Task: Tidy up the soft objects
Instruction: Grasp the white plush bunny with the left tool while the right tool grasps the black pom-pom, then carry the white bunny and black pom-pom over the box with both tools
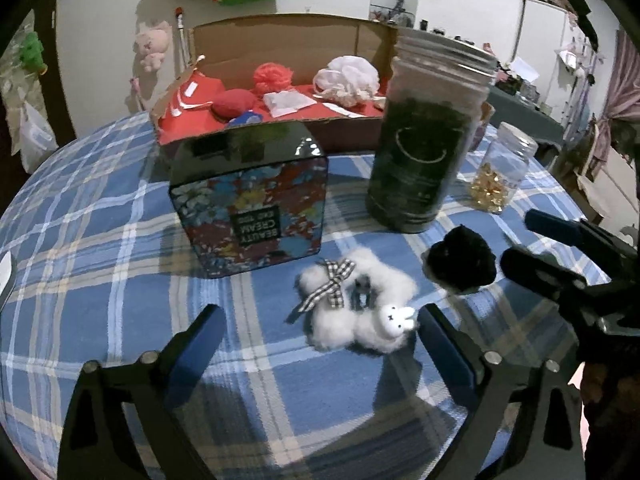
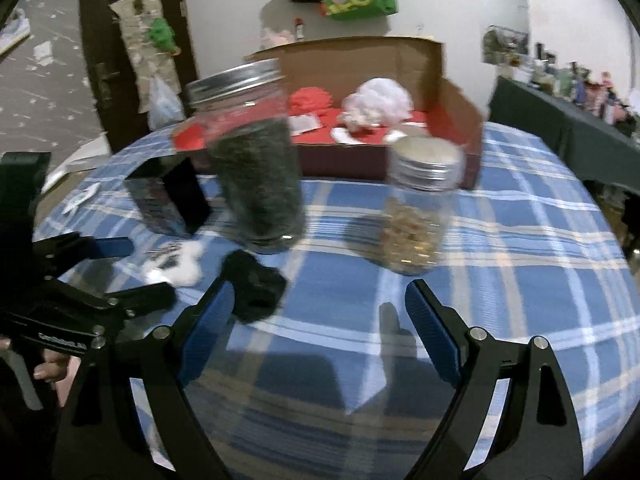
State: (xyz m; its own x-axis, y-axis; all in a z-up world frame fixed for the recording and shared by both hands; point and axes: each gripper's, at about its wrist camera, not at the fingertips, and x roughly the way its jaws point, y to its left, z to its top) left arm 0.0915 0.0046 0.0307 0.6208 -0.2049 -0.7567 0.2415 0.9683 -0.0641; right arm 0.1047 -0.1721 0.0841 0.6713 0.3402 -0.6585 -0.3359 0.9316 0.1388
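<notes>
Blue plaid cloth (image 1: 100, 240) is covering the round table, where a cardboard box (image 1: 280, 40) at the back is already holding a red pouf (image 1: 272, 74) and a white pouf (image 1: 346, 80). A white fluffy bunny charm (image 1: 356, 304) is lying just beyond the left gripper (image 1: 318, 322), whose jaws are standing released and empty. Beside it a black pom-pom (image 1: 460, 260) is sitting near the right gripper (image 2: 318, 300), also spread wide, gripping nothing. Both toys are probably light and squashy; pinching the bunny across its fluffy body, clear of the checked ribbon (image 1: 332, 280), looks safest.
</notes>
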